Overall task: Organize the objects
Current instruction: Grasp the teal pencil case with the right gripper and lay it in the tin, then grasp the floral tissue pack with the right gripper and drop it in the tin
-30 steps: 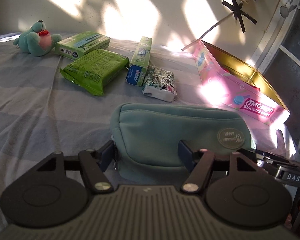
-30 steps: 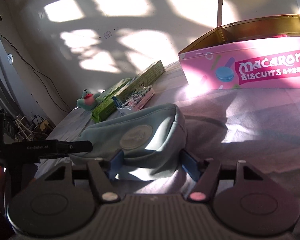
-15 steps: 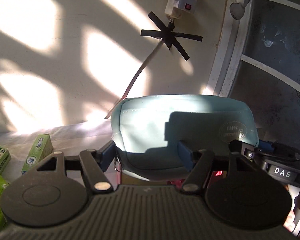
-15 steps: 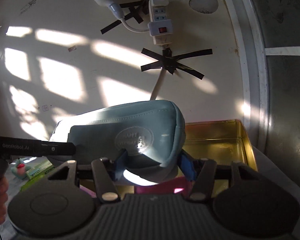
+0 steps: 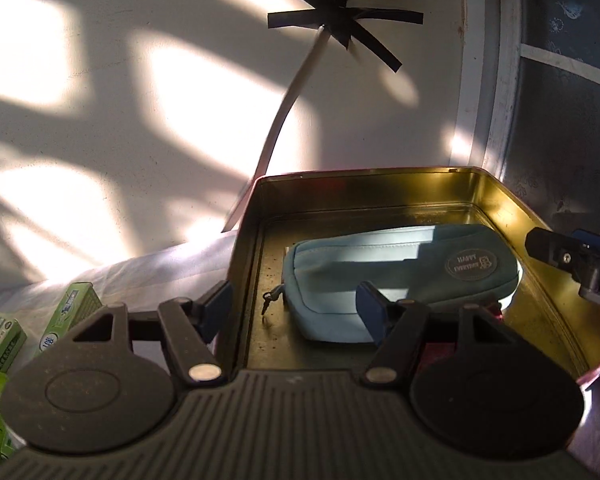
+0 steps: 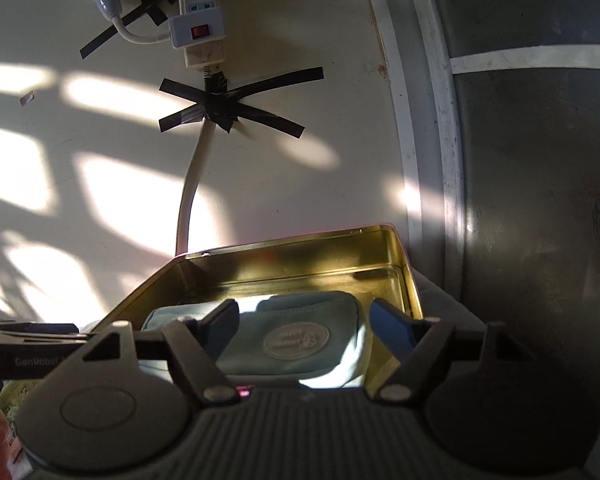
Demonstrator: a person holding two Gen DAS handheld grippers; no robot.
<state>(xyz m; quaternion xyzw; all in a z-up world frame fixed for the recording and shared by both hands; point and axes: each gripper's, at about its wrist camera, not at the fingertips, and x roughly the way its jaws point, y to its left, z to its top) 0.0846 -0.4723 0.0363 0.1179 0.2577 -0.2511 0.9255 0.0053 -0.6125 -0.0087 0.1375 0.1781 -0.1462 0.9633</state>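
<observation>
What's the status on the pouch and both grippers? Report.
Right gripper jaws just opened, pouch released. Left gripper open. Pouch lying in tin. Nothing obstructing.

One pouch [image 5: 400, 276], one tin [image 5: 512, 208], three green packs [image 5: 72, 312].

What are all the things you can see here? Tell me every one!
pouch: one, teal, lying inside the tin
tin: one, gold inside, on the bed by the wall
boxes: a few, green, at the left edge
power strip: one, white, on the wall
tape: black strips, crossed over the cable
cable: one, white, hanging down the wall
left gripper: open, at the tin's near rim
right gripper: open, just opened, clear of the pouch
</observation>
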